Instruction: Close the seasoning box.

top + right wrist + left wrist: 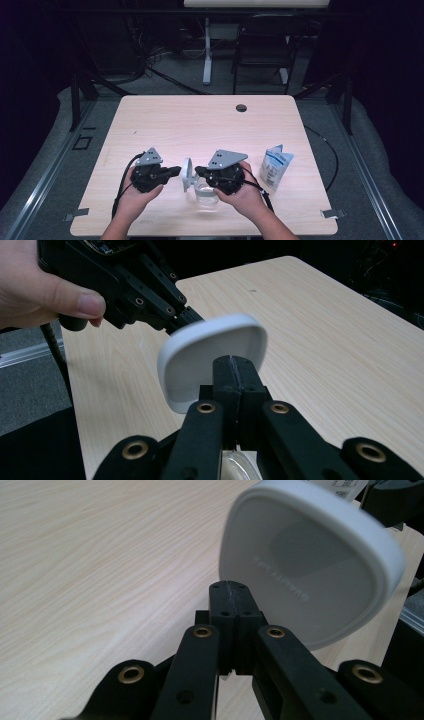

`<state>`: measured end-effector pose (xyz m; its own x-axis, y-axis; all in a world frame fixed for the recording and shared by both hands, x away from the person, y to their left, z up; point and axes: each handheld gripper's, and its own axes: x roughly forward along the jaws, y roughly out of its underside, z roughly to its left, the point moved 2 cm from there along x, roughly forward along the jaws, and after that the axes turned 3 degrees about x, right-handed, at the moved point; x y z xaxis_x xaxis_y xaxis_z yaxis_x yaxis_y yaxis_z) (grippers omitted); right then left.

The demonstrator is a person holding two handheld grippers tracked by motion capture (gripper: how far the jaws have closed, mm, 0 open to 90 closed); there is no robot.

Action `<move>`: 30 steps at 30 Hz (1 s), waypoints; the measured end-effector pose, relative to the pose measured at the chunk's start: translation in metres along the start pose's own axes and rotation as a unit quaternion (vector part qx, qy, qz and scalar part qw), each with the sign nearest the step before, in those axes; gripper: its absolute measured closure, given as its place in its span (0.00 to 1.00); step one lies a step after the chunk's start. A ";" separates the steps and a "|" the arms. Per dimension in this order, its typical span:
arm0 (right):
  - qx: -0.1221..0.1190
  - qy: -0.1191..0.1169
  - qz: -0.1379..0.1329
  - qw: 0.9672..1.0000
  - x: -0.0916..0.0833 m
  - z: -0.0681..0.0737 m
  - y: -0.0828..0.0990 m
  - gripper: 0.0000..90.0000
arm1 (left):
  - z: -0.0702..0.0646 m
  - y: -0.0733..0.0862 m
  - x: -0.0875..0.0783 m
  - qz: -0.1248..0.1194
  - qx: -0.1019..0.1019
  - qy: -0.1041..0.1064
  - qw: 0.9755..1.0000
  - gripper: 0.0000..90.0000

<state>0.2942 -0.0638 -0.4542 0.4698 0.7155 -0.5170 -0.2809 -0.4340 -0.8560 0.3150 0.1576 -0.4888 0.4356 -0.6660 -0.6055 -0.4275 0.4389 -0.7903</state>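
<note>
Two grippers are meeting over the near middle of the table (150, 120): the left gripper (176, 171) is pinching one white lid (186, 174) by its edge, holding it upright above one clear container (206, 194). The right gripper (198, 171) is sitting with jaws clenched together just beside the lid, grasping nothing. One blue-and-white pouch (275, 167) is standing alone to the right.

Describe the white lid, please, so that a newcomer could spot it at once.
On the wooden table, look near its front edge, between the left gripper and right gripper. The white lid stands on edge there above a clear container, a rounded-square disc unlike the blue-and-white pouch.
</note>
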 end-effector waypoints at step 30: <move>0.023 0.033 -0.009 0.999 -0.022 -0.015 0.020 0.73 | 0.018 0.006 -0.006 -0.017 -0.029 -0.027 0.999 0.71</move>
<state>0.2907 -0.0961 -0.4596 0.5292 0.6838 -0.5023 -0.3105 -0.3948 -0.8647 0.3237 0.1750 -0.4912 0.4916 -0.6459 -0.5840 -0.4563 0.3802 -0.8045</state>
